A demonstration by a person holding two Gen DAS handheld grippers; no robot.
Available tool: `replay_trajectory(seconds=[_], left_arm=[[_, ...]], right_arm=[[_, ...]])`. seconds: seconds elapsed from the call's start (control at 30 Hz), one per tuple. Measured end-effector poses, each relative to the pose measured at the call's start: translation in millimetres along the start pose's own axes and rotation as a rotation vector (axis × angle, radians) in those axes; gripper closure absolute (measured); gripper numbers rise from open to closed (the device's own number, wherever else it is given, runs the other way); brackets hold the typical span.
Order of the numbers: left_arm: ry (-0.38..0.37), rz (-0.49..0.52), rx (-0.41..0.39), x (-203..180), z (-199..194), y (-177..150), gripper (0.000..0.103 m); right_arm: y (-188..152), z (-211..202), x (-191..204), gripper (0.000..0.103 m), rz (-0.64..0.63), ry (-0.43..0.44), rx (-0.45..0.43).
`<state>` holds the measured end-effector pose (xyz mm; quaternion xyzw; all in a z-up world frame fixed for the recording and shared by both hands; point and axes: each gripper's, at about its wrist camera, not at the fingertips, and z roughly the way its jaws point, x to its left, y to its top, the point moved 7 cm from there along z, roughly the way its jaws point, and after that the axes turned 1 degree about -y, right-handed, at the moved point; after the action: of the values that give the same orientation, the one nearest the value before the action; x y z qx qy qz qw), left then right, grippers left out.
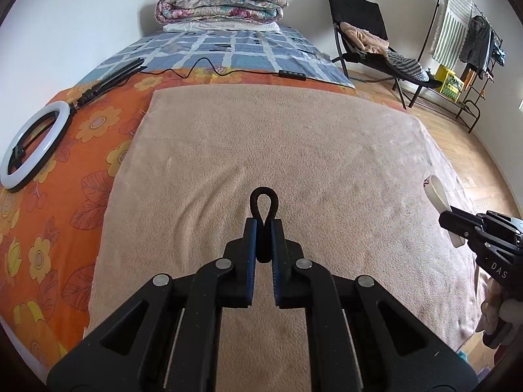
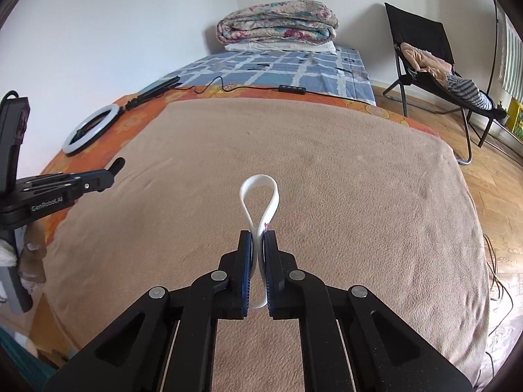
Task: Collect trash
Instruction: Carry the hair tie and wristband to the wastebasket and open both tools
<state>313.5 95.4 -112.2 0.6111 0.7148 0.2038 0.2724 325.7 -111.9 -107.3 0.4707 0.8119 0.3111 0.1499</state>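
In the left wrist view the left gripper (image 1: 263, 228) fills the lower centre of the frame, its blue-padded fingers pinched tight on a black loop (image 1: 264, 202) — a small band squeezed flat between the pads, its rounded end sticking out past the fingertips over the tan blanket (image 1: 278, 137). At the right edge of that frame the right gripper (image 1: 456, 220) comes in from the side, clamped on a white band (image 1: 436, 192) whose curved end pokes up and to the left. The right wrist view shows the same grip head-on: the right gripper (image 2: 257, 238) closed on the white band (image 2: 260, 196), which bulges into an open loop above the fingertips, with a small reddish mark just where it enters the pads. The left gripper (image 2: 112, 166) appears at the left edge of this frame, the black loop's tip only just visible beyond its fingers. The blanket covers the near part of a bed; beyond it lie an orange flowered sheet (image 1: 65, 170) and a blue checked cover (image 1: 228, 52). A ring light (image 1: 34, 145) rests on the orange sheet at the left of the frame, its cable (with an inline remote) trailing across the bed. A folded quilt (image 1: 220, 1) sits at the top centre, and a black chair (image 1: 362, 29) draped with clothes stands at the upper right.
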Motion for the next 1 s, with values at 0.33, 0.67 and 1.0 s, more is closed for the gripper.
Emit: replay_trajectory(seconds=[0.33, 0.67, 1.0], left_arm=[[-0.051, 0.047, -0.018, -27.8, -73.6, -33.2, 0.097], [-0.093, 0.091, -0.003, -51.6, -126.4, -91.3, 0.097], [-0.105, 0.149, 0.074, -74.9, -133.5, -167.4, 0.097]], right_arm=[[-21.5, -61.2, 37.1, 0.097, -0.054, 0.049, -0.033], [-64.4, -105.6, 72.8, 0.097, -0.108, 0.089, -0.032], [-125.5, -122.5, 94.7, 0.097, -0.111, 0.118, 0.034]])
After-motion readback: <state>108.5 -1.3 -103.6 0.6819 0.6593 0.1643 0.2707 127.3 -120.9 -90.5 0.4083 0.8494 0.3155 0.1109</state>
